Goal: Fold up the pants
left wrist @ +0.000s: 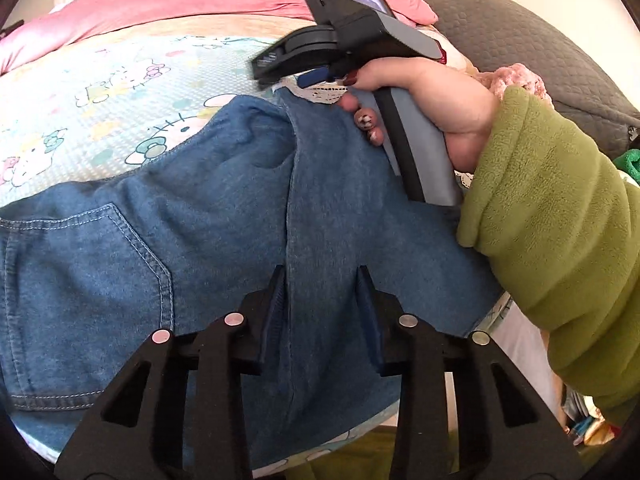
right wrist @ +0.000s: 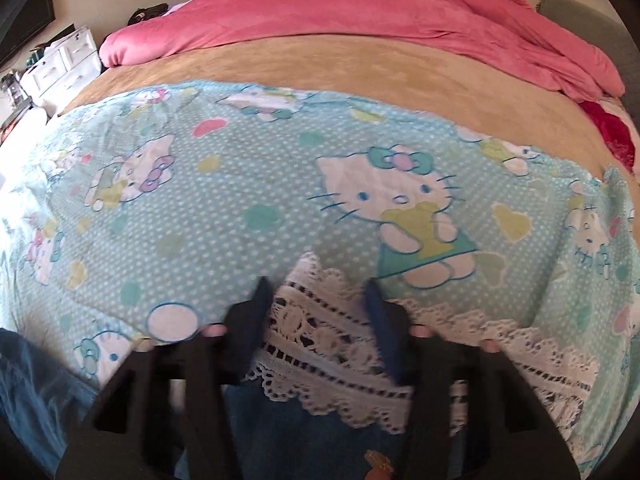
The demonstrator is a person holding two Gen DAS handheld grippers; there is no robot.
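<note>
On a cartoon-cat bedsheet [right wrist: 240, 200], the left gripper [left wrist: 322, 276] clamps a fold of blue denim pants [left wrist: 180, 240]; at two o'clock, the right gripper [right wrist: 316, 288] pinches their white lace hem [right wrist: 320, 320].

right gripper [right wrist: 316, 296]: motion-blurred, lower centre
pants [left wrist: 224, 216]: cut off at left edge
sleeve [left wrist: 560, 216]: hides pants' right part
</note>
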